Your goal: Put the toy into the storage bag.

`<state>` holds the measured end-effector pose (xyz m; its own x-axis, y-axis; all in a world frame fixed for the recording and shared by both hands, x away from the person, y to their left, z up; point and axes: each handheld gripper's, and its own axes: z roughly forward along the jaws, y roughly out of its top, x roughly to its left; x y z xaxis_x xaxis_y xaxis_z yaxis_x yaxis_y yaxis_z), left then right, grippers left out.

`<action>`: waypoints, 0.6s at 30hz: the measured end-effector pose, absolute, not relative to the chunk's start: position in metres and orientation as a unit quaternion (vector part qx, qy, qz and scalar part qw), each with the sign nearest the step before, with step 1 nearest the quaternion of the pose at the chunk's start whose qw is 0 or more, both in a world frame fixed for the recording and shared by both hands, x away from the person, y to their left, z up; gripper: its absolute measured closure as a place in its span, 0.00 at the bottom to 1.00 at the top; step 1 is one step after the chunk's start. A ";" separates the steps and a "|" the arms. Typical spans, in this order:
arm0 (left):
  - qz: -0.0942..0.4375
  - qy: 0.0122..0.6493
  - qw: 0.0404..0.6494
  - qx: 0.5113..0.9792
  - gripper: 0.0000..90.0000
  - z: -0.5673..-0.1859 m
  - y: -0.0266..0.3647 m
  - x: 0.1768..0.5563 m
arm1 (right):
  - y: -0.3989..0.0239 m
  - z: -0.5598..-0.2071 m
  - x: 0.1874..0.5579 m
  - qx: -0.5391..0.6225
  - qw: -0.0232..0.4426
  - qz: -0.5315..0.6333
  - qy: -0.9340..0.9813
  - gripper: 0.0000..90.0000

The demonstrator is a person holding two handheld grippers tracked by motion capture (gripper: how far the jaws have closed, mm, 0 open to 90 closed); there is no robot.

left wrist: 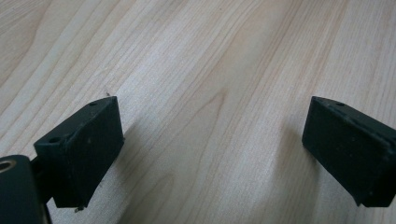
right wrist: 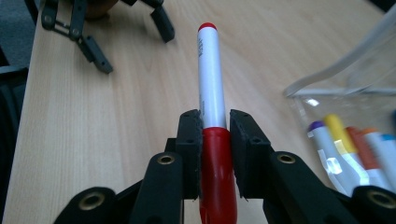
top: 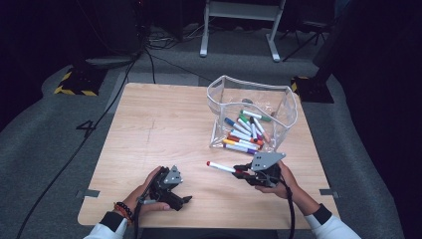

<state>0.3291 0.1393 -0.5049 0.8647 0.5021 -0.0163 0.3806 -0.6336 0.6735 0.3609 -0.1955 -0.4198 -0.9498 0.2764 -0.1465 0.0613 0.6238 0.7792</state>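
One red-capped white marker is in my right gripper. Its jaws are clenched on the marker at the junction of the red cap and the white barrel. The barrel is cylindrical, carries small printed text along one side, and ends in a red plug at the far tip. In the high view the marker projects leftward from the right gripper, above the light wooden counter, just in front of the pouch.

One clear plastic pouch stands open on the far right part of the counter. It contains roughly a dozen markers with white barrels and caps in blue, green, purple, yellow, orange and red; the exact count cannot be read because they overlap.

My left gripper rests near the front left edge of the counter. Its two black jaws are released, spread wide apart with nothing but bare wood between them.
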 end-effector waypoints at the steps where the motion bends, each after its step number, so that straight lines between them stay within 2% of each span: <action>1: 0.087 0.245 0.351 0.900 0.06 -0.505 0.139 0.329 | -0.197 -0.414 0.362 0.094 0.130 0.428 0.890 0.83; 11: 0.086 0.245 0.351 0.900 0.06 -0.505 0.139 0.329 | -0.225 -0.333 0.381 0.098 0.206 0.438 0.869 0.83; 18: 0.086 0.245 0.351 0.900 0.06 -0.505 0.139 0.329 | -0.240 -0.307 0.403 0.118 0.222 0.439 0.863 0.83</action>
